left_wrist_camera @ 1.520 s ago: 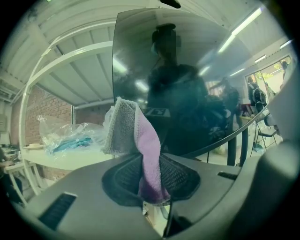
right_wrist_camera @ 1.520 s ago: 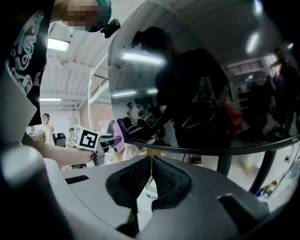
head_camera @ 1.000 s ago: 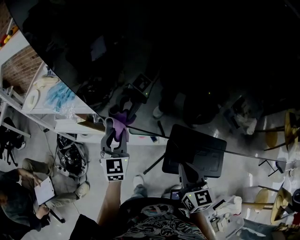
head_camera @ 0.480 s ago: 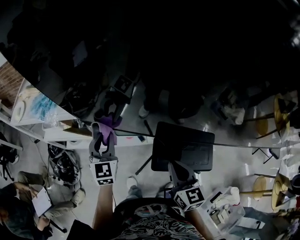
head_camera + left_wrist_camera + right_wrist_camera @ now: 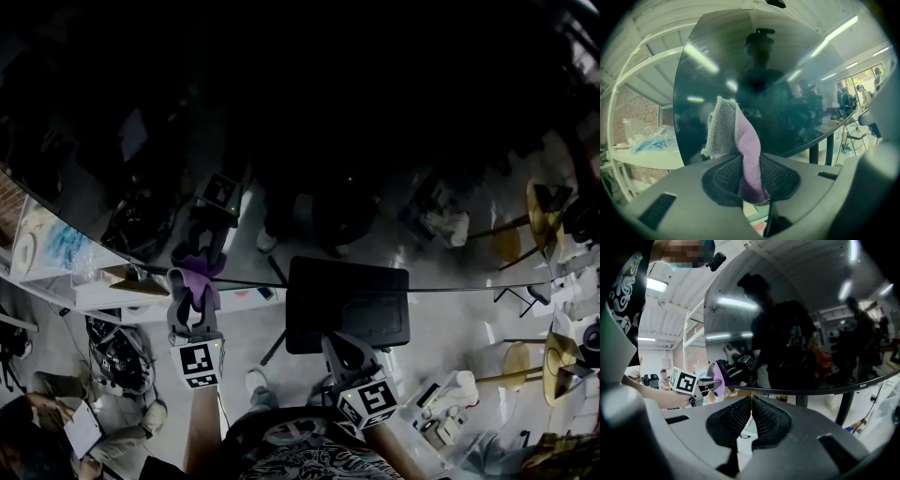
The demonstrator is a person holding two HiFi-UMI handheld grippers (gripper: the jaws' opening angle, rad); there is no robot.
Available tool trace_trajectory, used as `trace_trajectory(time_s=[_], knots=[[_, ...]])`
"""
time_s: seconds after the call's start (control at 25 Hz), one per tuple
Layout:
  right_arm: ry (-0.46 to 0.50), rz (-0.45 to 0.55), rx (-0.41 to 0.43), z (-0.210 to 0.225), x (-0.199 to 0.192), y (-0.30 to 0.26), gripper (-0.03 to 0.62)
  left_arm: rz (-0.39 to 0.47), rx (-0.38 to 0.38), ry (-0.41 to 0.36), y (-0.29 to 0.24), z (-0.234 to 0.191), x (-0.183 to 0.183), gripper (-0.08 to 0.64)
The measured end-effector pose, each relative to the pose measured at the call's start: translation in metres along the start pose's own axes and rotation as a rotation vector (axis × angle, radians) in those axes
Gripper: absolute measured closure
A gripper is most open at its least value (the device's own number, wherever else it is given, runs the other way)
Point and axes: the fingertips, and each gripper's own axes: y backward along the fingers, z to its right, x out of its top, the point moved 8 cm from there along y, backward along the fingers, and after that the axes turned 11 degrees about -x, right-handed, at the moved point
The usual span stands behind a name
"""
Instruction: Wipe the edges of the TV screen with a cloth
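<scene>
Presently, the left gripper [image 5: 751, 183] has its jaws clamped on a folded purple and grey microfibre cloth [image 5: 736, 140]. The cloth is pinched between the ribbed black pads and stands up out of them. The grey face is turned to the left and the purple face to the right.

In the head view, the left gripper [image 5: 190, 286] is held up with the cloth [image 5: 199, 270] against the lower edge of the large dark glossy TV screen [image 5: 328, 141], towards the left end of that edge. The reflection of the gripper and cloth shows in the glass directly above the contact. The right gripper view confirms this: the cloth [image 5: 717, 375] sits at the bottom rim of the screen [image 5: 797, 333].

The right gripper [image 5: 751, 414] has its jaws closed together, pad against pad, with nothing between them. In the head view, the right gripper [image 5: 335, 342] is held lower, clear of the screen and well apart from the cloth. It is just below a black rectangular panel [image 5: 347, 305] that lies under the screen's lower edge.

The screen [image 5: 787, 93] reflects ceiling strip lights and the outline of the person holding the grippers. To the left, a white shelf [image 5: 644, 159] carries clear bags with blue contents [image 5: 647, 143]. A person with a white sheet [image 5: 80, 427] sits on the floor at lower left.
</scene>
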Motion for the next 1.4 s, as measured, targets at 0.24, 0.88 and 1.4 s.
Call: trace_trajectory(time_s=[0.24,0.88,1.4], knots=[[-0.005,0.016,-0.002,0.011,0.001,0.007,0.562,-0.009,-0.020,-0.011,-0.002,0.018,0.005,0.460],[-0.008,0.048,0.013,0.073,0.007,0.025,0.563,-0.018,0.001,-0.016,-0.016,0.074,0.023,0.460],[0.001,0.090,-0.013,0.097,0.008,0.016,0.561,-0.047,-0.011,-0.006,-0.026,0.094,0.024,0.460]])
